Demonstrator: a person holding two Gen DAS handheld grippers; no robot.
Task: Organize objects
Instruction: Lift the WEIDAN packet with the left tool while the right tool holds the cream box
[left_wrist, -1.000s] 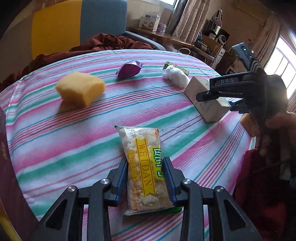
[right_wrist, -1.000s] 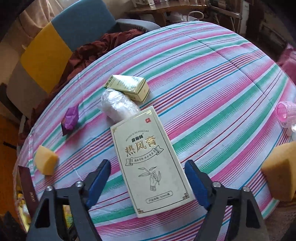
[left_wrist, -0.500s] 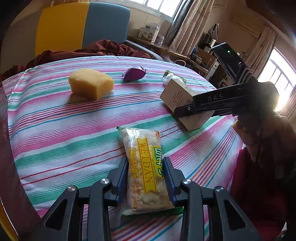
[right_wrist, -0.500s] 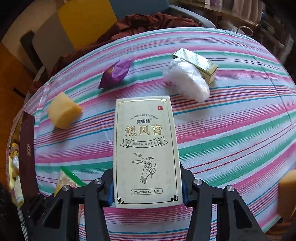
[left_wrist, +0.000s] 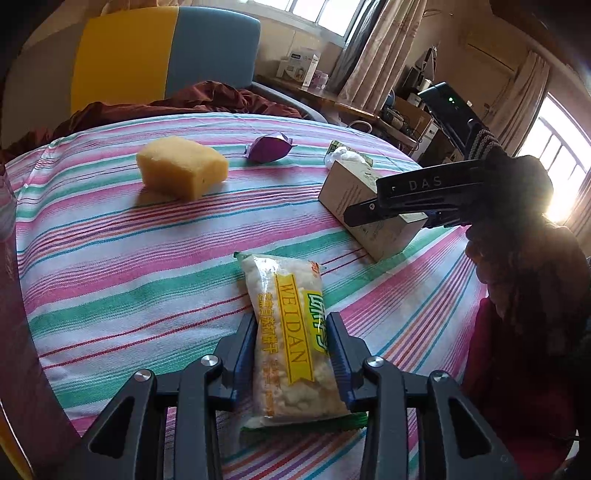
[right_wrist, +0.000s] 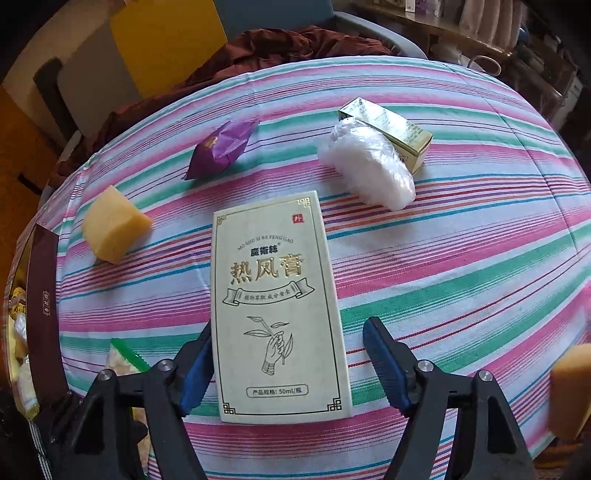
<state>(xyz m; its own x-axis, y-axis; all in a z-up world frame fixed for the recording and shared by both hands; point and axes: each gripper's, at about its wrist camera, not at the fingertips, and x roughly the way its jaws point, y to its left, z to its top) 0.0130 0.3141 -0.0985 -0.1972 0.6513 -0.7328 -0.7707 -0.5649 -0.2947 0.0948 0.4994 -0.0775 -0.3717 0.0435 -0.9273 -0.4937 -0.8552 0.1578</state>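
Two grips noted: snack (left_wrist: 291, 343) pinched lengthwise by left gripper (left_wrist: 293, 354); box (right_wrist: 279, 306) straddled by right gripper (right_wrist: 286, 363), jaws opening, right pad clear, long axis pointed away.

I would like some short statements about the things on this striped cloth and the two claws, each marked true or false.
1. The left claw is shut on the snack pack. True.
2. The cream box is clamped from both sides by the right claw. False: its jaws are opening, and a gap shows between the box and one pad.
3. The purple packet lies between the sponge and the white bundle. True.
4. The white bundle lies far from the gold box. False: it lies right against it.
5. The cloth is plain white. False: it is striped pink, green and white.
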